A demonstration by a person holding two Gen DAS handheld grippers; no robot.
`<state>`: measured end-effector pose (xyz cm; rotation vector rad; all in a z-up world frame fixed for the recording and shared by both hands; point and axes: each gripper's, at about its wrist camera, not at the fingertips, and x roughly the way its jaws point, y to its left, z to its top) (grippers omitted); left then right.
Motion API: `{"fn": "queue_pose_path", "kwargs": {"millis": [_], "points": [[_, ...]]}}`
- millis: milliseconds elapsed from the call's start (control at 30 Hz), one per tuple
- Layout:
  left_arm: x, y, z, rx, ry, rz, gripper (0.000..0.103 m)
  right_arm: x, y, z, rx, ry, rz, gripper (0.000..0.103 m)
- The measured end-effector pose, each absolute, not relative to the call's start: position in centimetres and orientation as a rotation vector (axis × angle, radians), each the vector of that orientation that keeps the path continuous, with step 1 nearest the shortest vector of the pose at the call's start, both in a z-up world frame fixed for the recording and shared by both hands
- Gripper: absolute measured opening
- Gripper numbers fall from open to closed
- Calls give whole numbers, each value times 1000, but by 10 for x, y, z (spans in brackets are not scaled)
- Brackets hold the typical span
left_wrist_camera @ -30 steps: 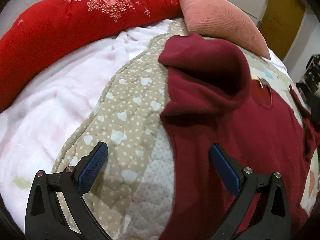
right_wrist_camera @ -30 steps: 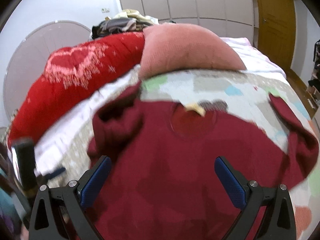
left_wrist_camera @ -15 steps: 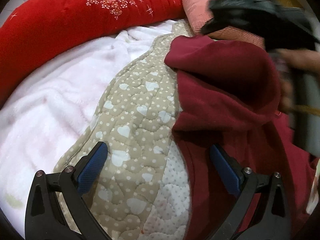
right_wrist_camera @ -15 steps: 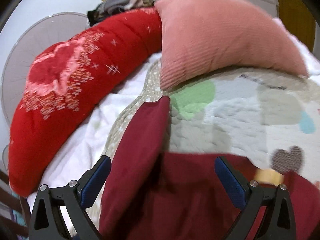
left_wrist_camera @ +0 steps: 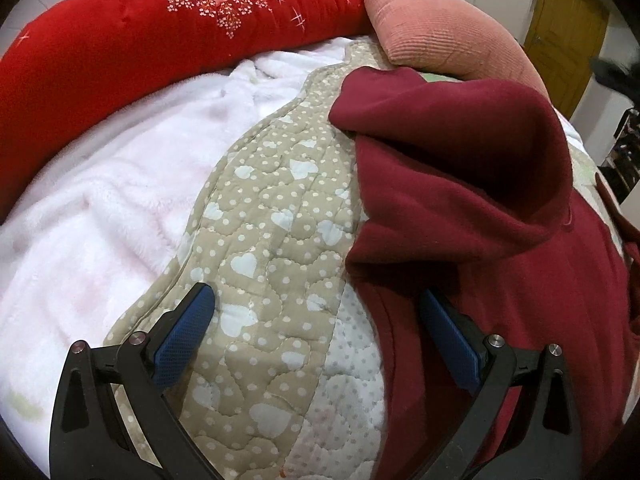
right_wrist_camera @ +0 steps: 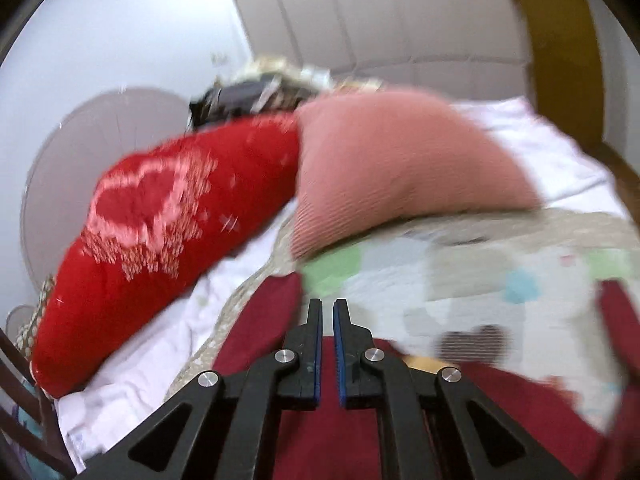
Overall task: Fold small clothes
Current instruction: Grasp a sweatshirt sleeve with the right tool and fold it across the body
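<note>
Bedding fills both views: a quilted heart-print cover (left_wrist_camera: 272, 240) over a white fleece blanket (left_wrist_camera: 100, 208), with a red bolster (left_wrist_camera: 120, 40) and a pink pillow (left_wrist_camera: 440, 36) at the head of the bed. A maroon sweater (left_wrist_camera: 500, 240) is spread on the quilt, one sleeve folded inward. Soft, thick and limp handling is expected; the sleeve edge or hem is best pinched. The left tool (left_wrist_camera: 316, 336) is held wide open, empty, straddling the sweater's side edge. The right tool (right_wrist_camera: 327, 344) is nearly closed above the sweater; whether fabric is held cannot be told.

Maroon sweater (left_wrist_camera: 480, 200) matt fleece; quilt (left_wrist_camera: 276, 240) stitched cotton; white blanket (left_wrist_camera: 100, 200) plush; pink pillow (left_wrist_camera: 440, 36) ribbed corduroy; left gripper (left_wrist_camera: 316, 332) matt black plastic, textured blue rubber fingers (left_wrist_camera: 184, 336).
</note>
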<state>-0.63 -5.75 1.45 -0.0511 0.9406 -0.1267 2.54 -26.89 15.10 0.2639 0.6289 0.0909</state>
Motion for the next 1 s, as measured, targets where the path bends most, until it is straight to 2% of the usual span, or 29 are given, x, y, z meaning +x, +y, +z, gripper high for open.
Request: {"fn": "queue_pose_path", "kwargs": {"millis": [100, 133, 167, 200, 233, 267, 500, 533, 567, 600, 633, 767, 900, 1000], "points": [[-6, -58, 15, -40, 943, -120, 102, 25, -285, 142, 244, 752, 34, 9], [-7, -58, 15, -45, 942, -123, 102, 31, -284, 137, 255, 788, 25, 19], [-7, -57, 15, -50, 940, -126, 102, 38, -280, 129, 293, 822, 40, 40], [-6, -58, 14, -47, 941, -125, 102, 45, -274, 124, 334, 826, 79, 54], [-6, -58, 14, -45, 943, -123, 102, 51, -266, 118, 374, 820, 122, 77], [-6, -58, 14, -43, 943, -122, 102, 58, -258, 113, 399, 816, 145, 80], [-7, -56, 13, -53, 934, -129, 102, 147, -189, 61, 324, 955, 203, 80], [-7, -56, 13, -51, 934, -130, 102, 157, -183, 53, 319, 965, 212, 70], [-7, -57, 13, -52, 933, -130, 102, 166, -177, 47, 305, 967, 222, 37], [-7, -57, 13, -54, 933, -132, 102, 171, -174, 43, 283, 972, 217, 19], [-7, -57, 13, -53, 935, -129, 102, 173, -174, 41, 273, 972, 204, 7], [-7, -57, 13, -54, 936, -130, 102, 129, -192, 82, 335, 807, 193, 6], [-6, -58, 13, -52, 936, -129, 102, 33, -253, 137, 349, 608, 143, 7], [-6, -60, 12, -42, 938, -121, 102, -39, -302, 143, 299, 568, 4, 7]]}}
